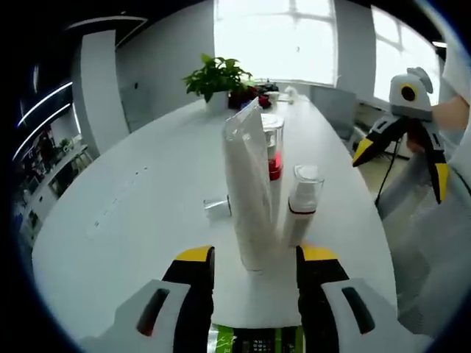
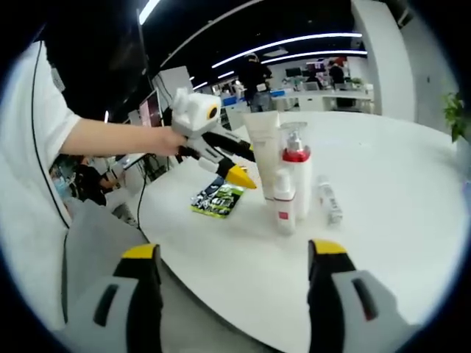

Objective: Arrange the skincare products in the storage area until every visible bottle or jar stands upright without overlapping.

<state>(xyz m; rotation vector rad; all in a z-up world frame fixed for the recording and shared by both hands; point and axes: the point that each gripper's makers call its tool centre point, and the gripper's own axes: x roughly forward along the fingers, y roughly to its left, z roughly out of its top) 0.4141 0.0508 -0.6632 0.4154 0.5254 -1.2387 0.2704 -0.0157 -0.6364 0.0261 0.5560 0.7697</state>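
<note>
A tall white tube stands upright between the jaws of my left gripper, which is open with a gap on each side of the tube. Just behind the tube stands a clear pump bottle with red contents, and to its right a small white bottle with a red band. A small tube lies flat on the white table. In the right gripper view, the left gripper reaches to the white tube, beside the pump bottle, small bottle and lying tube. My right gripper is open and empty off the table's edge.
A green and black packet lies near the table's edge. A potted plant and small items stand at the far end. A person's arm holds the left gripper. The right gripper hovers beyond the table's right side.
</note>
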